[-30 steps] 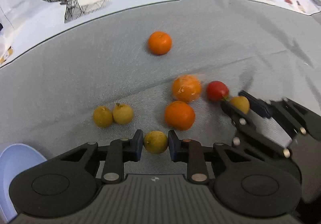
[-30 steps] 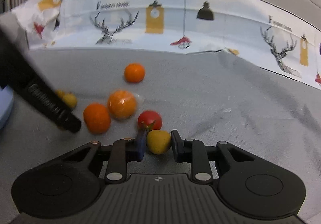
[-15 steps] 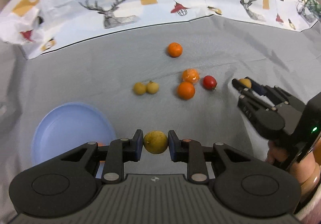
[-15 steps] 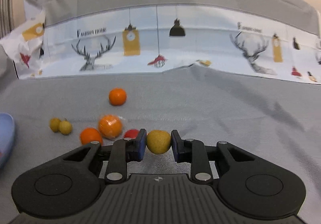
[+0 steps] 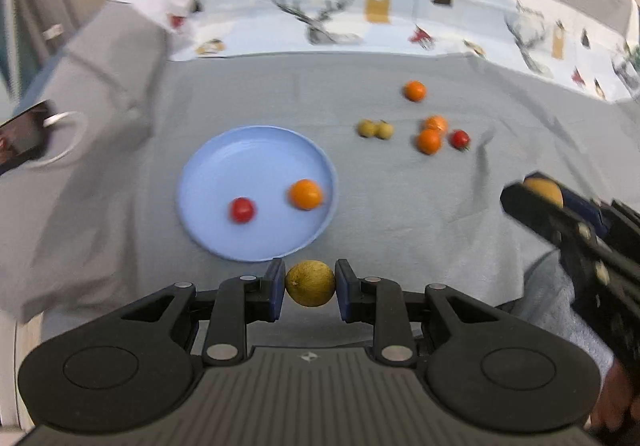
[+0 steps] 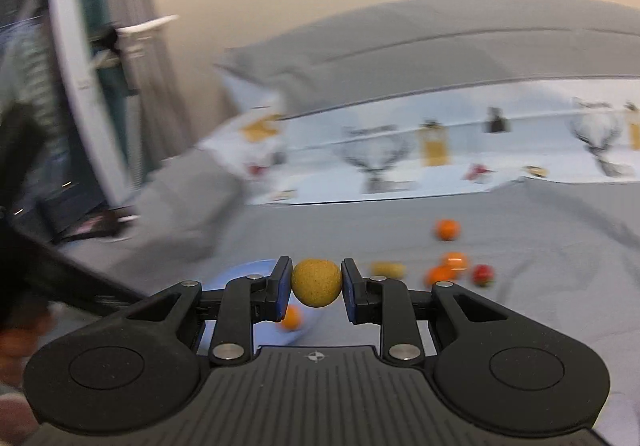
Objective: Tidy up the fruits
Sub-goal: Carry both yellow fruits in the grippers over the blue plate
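1. Left gripper [image 5: 310,289]: clamped on a yellow-green fruit [image 5: 310,283], held above the grey cloth [image 5: 400,214] just short of the near rim of the blue plate [image 5: 200,170].
2. Right gripper [image 6: 316,283]: clamped on a speckled yellow fruit [image 6: 316,282]; seen from the left wrist view well to the right of the plate, raised off the cloth.
3. Blue plate: laid flat on the cloth; a red tomato [image 5: 242,210] and an orange [image 5: 306,194] are held in it, apart from each other.
4. Beyond the plate, to its right: two small yellow fruits [image 5: 375,128] lie touching side by side.
5. Further right of that pair: two oranges [image 5: 431,136] lie close together, with a second red tomato [image 5: 459,138] just beside them.
6. Farthest from the plate: a lone orange [image 5: 414,90], set near the printed backdrop [image 5: 320,18] with deer figures.
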